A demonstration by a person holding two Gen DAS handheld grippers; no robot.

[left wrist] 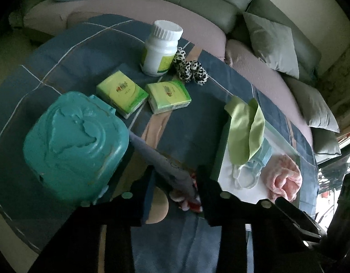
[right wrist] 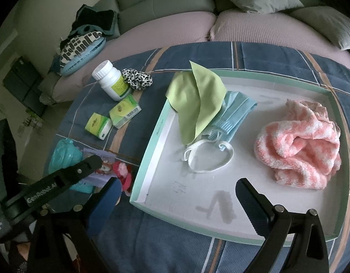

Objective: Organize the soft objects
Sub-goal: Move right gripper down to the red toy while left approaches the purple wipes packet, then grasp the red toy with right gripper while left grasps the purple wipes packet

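Note:
A white tray with a mint rim point(right wrist: 152, 141) lies on the blue plaid cloth and holds a green cloth point(right wrist: 197, 100), a blue face mask point(right wrist: 231, 116) and a pink-white towel point(right wrist: 300, 145). My left gripper point(left wrist: 175, 186) is closed around a purple printed cloth point(left wrist: 161, 159) with a red-pink piece point(left wrist: 188, 202) under it, left of the tray. It shows in the right wrist view point(right wrist: 99, 170) next to the pink piece point(right wrist: 122, 170). My right gripper point(right wrist: 175, 198) is open and empty above the tray's near edge. A leopard-print scrunchie point(left wrist: 190, 68) lies beside the bottle.
A white pill bottle point(left wrist: 161, 47), two green tissue packs point(left wrist: 121, 93) point(left wrist: 168, 96) and a teal plastic box point(left wrist: 72, 143) stand on the cloth left of the tray. A sofa with grey cushions point(left wrist: 272, 43) runs behind the table.

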